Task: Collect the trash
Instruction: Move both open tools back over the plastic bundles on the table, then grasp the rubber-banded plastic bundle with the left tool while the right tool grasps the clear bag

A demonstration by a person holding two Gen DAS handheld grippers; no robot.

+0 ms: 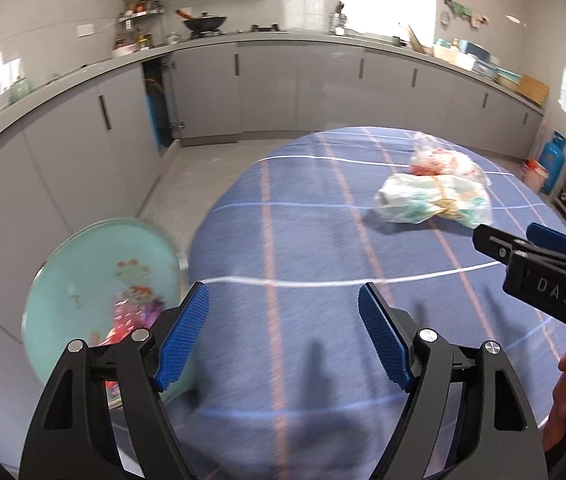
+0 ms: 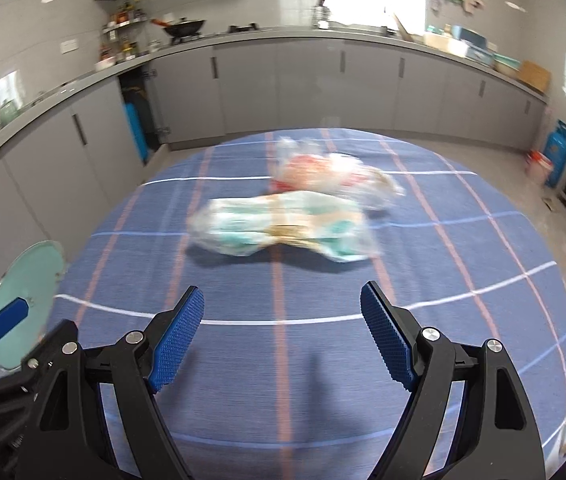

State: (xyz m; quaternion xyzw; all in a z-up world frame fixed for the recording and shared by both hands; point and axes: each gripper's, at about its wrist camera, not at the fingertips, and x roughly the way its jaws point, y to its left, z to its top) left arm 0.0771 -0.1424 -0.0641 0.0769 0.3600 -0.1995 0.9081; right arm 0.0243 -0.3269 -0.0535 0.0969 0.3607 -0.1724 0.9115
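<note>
Both the left gripper (image 1: pixel 283 336) and the right gripper (image 2: pixel 283 336) are spread wide and empty above the blue plaid tablecloth (image 2: pixel 323 360). At the centre of the right wrist frame lie a green-printed plastic bag (image 2: pixel 283 226) and, touching it behind, a clear bag with red contents (image 2: pixel 331 178). Both look light, soft and slippery; pinching a bunched fold seems best. A teal bin (image 1: pixel 95 280) sits lower left.

The tabletop (image 2: pixel 323 360) wears a matt woven cloth. Two crinkled, glossy plastic bags (image 2: pixel 283 224) lie mid-frame. Each claw (image 2: pixel 283 340) is matt black plastic with rough, knurled blue pads (image 1: pixel 181 340) and shiny metal pins. At lower left, a smooth glossy bin (image 1: pixel 83 272). Cabinets (image 1: pixel 271 92) behind look satin-smooth.
</note>
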